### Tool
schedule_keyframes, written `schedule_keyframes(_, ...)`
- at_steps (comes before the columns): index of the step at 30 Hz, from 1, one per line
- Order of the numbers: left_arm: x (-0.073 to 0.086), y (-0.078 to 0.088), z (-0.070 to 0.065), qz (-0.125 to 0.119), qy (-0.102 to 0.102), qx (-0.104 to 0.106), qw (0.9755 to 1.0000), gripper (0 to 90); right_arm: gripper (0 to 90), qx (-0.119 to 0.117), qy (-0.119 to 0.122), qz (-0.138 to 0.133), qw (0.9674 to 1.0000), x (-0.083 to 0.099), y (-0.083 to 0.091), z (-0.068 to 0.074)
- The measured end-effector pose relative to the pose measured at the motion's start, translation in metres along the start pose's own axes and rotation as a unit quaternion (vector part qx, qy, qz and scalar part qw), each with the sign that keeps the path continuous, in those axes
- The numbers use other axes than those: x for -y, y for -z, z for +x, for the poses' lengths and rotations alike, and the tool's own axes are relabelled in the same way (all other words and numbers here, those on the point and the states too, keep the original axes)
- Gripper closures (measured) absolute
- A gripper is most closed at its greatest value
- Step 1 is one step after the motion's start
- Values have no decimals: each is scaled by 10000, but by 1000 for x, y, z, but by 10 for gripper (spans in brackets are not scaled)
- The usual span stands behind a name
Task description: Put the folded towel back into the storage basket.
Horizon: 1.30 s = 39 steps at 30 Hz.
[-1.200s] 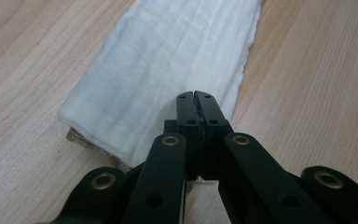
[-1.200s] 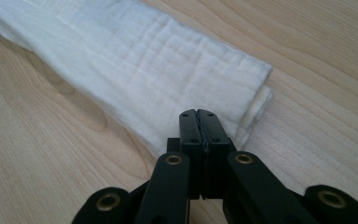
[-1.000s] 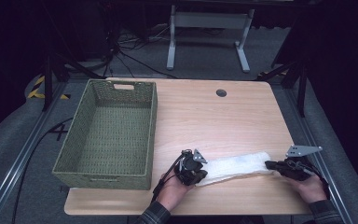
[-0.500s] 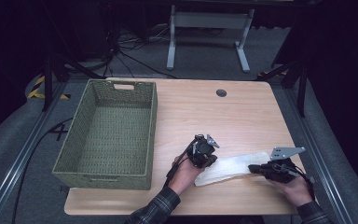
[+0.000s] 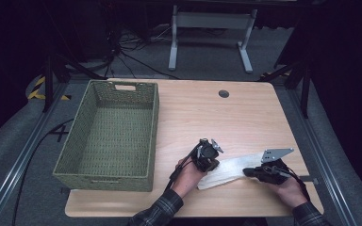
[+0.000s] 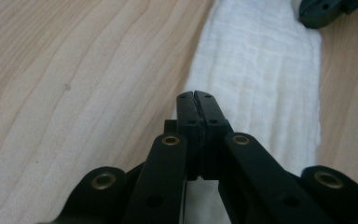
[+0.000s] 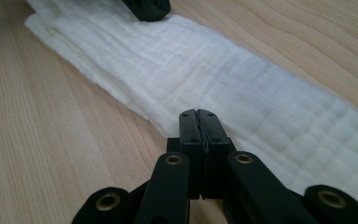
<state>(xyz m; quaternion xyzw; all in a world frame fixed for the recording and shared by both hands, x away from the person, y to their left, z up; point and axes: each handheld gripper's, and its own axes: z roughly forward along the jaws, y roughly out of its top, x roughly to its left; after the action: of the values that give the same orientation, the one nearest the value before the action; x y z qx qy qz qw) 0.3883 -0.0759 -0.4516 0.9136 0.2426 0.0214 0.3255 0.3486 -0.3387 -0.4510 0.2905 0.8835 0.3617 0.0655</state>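
step: we are folding the white cloth (image 5: pixel 228 170) near the tabletop's (image 5: pixel 245 117) front right corner | left tongs (image 6: pixel 196 95) and right tongs (image 7: pixel 198 113) closed at its ends, seemingly pinching edges | next: we likely bring ends together, then basket (image 5: pixel 111 129)

Right gripper (image 7: pixel 199 114) jaws together over white cloth (image 7: pixel 242 84) (folded strip).

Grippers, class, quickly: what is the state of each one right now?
Left gripper: closed, at the edge of the white cloth; a grip cannot be told.
Right gripper: closed, at the cloth's edge; a grip cannot be told.
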Motion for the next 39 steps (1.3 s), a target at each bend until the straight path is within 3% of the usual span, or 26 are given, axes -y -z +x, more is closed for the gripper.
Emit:
schedule_keyframes(2,2,3,-1,92,-49,72,9999,898,900,28,-25,7,10000,-1,-1,-1)
schedule_keyframes(8,11,6,-7,0,8,104,9999,898,900,65,-41,-8,10000,-5,-4,-6)
schedule_keyframes(13,17,12,-13,124,-127,114,9998,898,900,84,-67,-5,9999,-9,-7,-10)
schedule_keyframes(23,25,16,-26,160,-222,232,9994,898,900,-29,-157,-126,9998,-16,-16,-18)
schedule_keyframes(39,32,17,-48,241,-478,589,9968,897,900,-153,63,-99,9998,-32,-32,-16)
